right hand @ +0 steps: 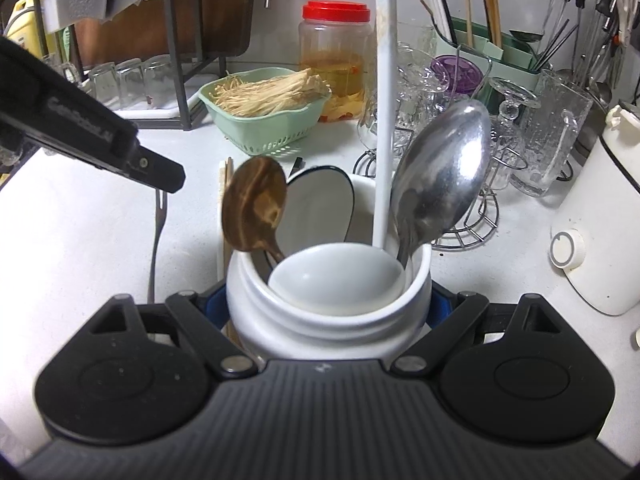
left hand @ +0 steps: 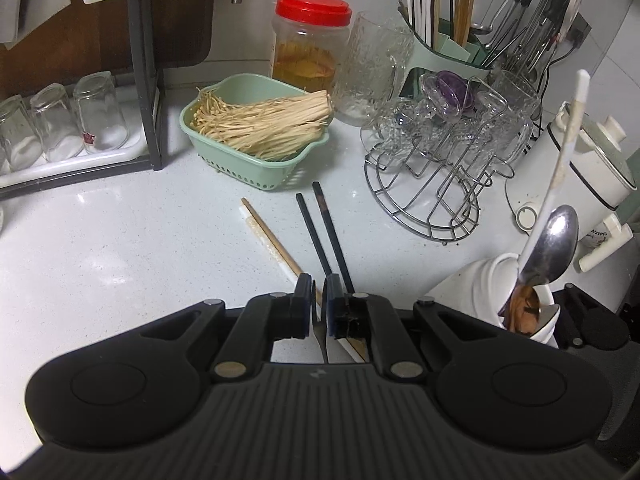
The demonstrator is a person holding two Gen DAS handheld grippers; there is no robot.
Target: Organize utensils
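Observation:
My right gripper is shut on a white ceramic utensil jar. The jar holds a steel spoon, a wooden spoon, a white ladle and a white enamel spoon. My left gripper is shut on a steel fork, low over the counter; the fork's handle shows between the fingers. Black chopsticks and a wooden and a white chopstick lie on the counter ahead of it. The jar also shows in the left wrist view, to the right.
A green basket of enoki mushrooms, a red-lidded jar, a wire rack of glasses, a green chopstick holder, hanging utensils, a white electric pot and upturned glasses ring the white counter.

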